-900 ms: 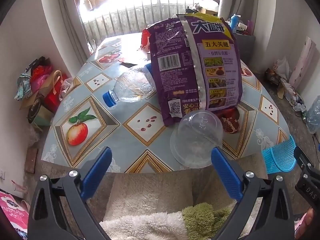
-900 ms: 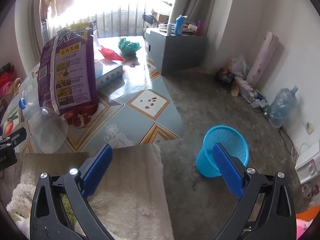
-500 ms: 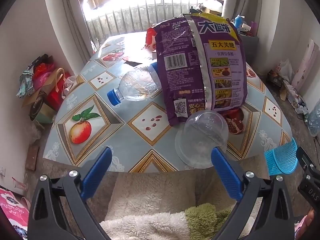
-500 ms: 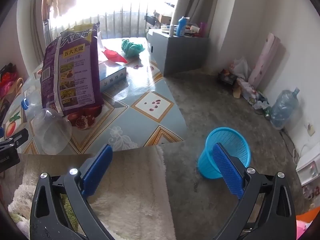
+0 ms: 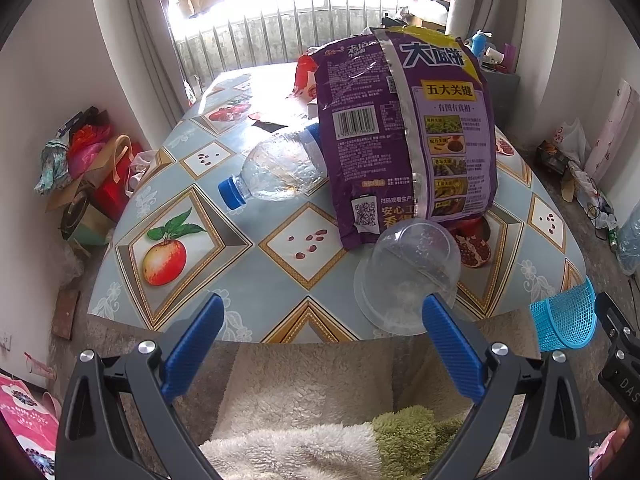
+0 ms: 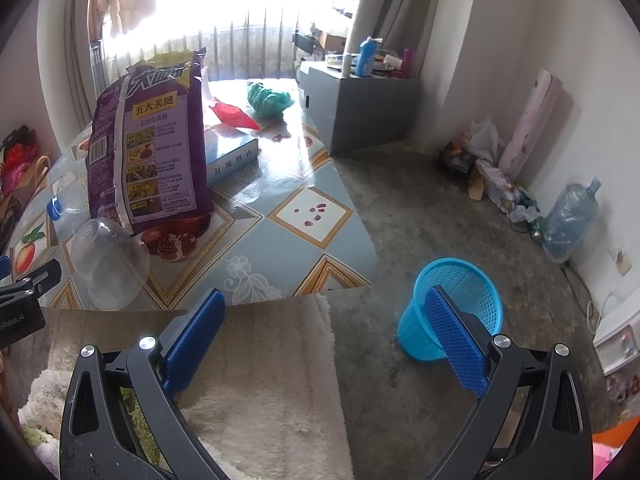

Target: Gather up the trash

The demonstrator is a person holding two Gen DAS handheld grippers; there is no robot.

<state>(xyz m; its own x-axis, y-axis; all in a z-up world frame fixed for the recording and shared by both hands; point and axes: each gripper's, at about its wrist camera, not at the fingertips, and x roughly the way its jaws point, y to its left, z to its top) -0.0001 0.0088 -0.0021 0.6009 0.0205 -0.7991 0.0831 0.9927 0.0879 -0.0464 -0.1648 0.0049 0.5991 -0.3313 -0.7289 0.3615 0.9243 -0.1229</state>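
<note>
Both the left gripper (image 5: 320, 320) and right gripper (image 6: 324, 316) gape wide, empty; the clear cup (image 5: 404, 276) lies at the table's (image 5: 248, 280) near edge, just beyond the left one.

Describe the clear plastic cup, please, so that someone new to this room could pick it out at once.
Start at the table with the fruit-patterned blue cloth and find the tall purple snack bag standing on it. At the bag's foot, near the table's front edge, the clear plastic cup lies on its side. Unlike the clear bottle beside the bag, it has no blue cap.
</note>
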